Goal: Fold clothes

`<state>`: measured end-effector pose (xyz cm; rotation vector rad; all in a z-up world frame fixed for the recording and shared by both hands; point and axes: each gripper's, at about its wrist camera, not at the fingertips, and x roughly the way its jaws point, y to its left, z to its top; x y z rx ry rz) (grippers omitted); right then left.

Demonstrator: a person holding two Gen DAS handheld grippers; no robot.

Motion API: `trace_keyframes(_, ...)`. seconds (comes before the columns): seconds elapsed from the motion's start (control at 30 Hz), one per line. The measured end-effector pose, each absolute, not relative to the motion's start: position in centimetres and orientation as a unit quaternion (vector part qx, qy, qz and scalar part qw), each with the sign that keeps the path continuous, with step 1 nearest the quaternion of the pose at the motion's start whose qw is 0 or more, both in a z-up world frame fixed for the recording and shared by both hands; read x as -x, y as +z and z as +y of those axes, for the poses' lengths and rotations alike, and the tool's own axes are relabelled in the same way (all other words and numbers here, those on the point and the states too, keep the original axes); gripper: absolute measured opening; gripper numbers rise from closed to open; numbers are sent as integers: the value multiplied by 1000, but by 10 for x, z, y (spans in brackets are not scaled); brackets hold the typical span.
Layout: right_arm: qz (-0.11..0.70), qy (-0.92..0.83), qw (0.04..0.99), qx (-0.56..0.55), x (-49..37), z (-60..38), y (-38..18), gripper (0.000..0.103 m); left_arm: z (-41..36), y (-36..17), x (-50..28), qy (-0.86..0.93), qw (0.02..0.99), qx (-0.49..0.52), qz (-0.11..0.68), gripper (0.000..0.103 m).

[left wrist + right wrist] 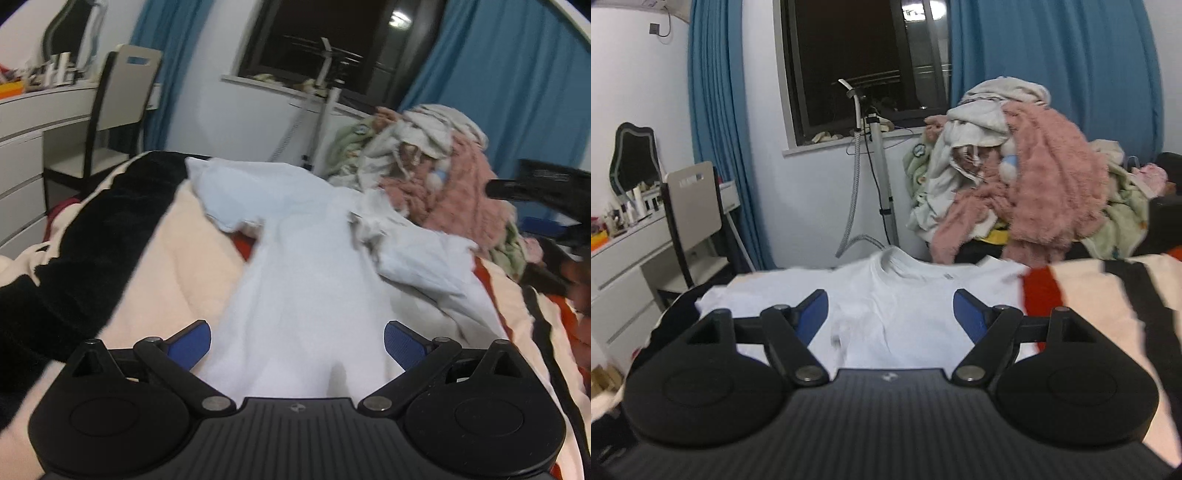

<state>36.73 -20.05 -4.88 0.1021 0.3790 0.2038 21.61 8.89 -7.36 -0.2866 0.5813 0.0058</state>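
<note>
Fingers wide apart on both tools, nothing pinched: the left gripper [297, 345] hangs low over the near end of the white T-shirt [306, 295], its blue pads [192, 345] standing to either side of the cloth with gaps showing, so I'd call it released, not holding. The right gripper [890, 317] is likewise spread, tilted gently downward over the T-shirt's chest [894, 306], cloth visible between the pads but not squeezed.

The T-shirt lies on the striped blanket [1108, 295] on the bed, collar [897, 262] toward the window. From the left camera it looks rumpled, one sleeve [221, 199] flung out, the other side bunched [424, 258]. To my eye the step in hand is laying it flat before the first fold; nothing is folded yet. The next move likely calls for each gripper to drop onto an edge or sleeve, close, and pull it taut.

Beyond, a heap of unfolded clothes [1034, 177] waits by the blue curtain [1052, 55], a garment steamer [875, 155] stands under the window, and a chair [694, 206] sits at the desk.
</note>
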Motion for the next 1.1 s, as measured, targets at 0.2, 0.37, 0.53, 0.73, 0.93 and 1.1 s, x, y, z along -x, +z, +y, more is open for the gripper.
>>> trace_keyframes(0.2,182,69,979,-56,-235,-254,-44,76,53,-68,-182,-121,930,138,319,99)
trace_keyframes(0.37,173,59,975,-127,-154,-304,-58,78,21,-76,-159,-209,894,158,363,87)
trace_keyframes(0.53,218,32,958,-184,-144,-336,-84,79,-15,-89,-147,-286,870,122,383,75)
trace_keyframes(0.73,227,31,948,-220,-151,-346,-89,79,-37,-118,-150,-303,851,96,418,47)
trace_keyframes(0.93,221,43,957,-184,-145,-336,-87,79,-39,-130,-157,-326,833,112,433,27)
trace_keyframes(1.1,230,53,951,-197,-147,-338,-87,79,-44,-132,-151,-327,829,106,442,13)
